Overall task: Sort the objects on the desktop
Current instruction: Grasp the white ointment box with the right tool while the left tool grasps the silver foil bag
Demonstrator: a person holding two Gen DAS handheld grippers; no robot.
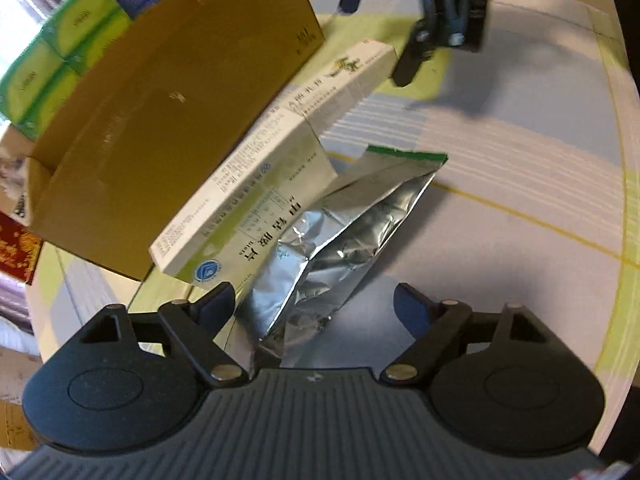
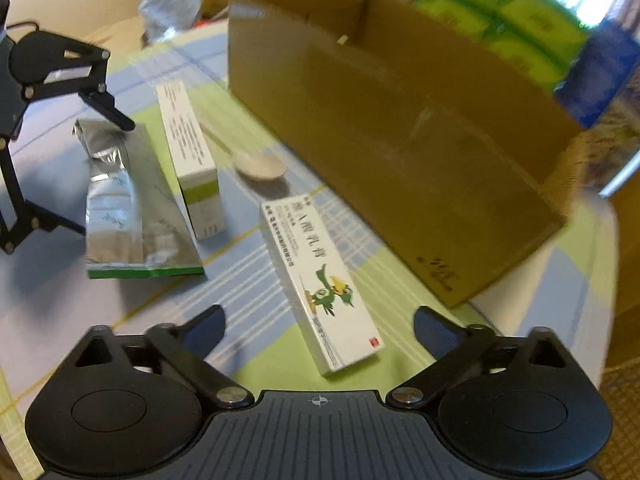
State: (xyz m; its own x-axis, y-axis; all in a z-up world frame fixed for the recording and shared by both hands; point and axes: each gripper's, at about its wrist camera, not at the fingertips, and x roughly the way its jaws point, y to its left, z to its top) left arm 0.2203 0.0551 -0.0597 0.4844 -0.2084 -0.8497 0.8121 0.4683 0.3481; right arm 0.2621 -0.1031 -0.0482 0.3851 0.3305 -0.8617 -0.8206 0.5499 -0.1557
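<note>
A silver foil pouch (image 1: 340, 236) with a green sealed edge lies on the tablecloth, its near end between the fingers of my open left gripper (image 1: 314, 304). Left of the pouch lies a white box with a green stripe (image 1: 248, 192), and past it a long white box with a green bird print (image 1: 352, 68). My right gripper (image 2: 320, 320) is open, its fingers either side of the near end of the bird box (image 2: 324, 280). The right wrist view also shows the pouch (image 2: 128, 208), the striped box (image 2: 192, 160), a pale spoon (image 2: 260, 166) and the left gripper (image 2: 64, 180).
A large open cardboard box (image 2: 400, 140) stands on the table behind the items and fills the left (image 1: 160, 120) of the left wrist view. Green tissue packs (image 2: 500, 12) and a blue box (image 2: 600, 72) are stacked behind it. A crumpled foil bag (image 2: 172, 0) sits further back.
</note>
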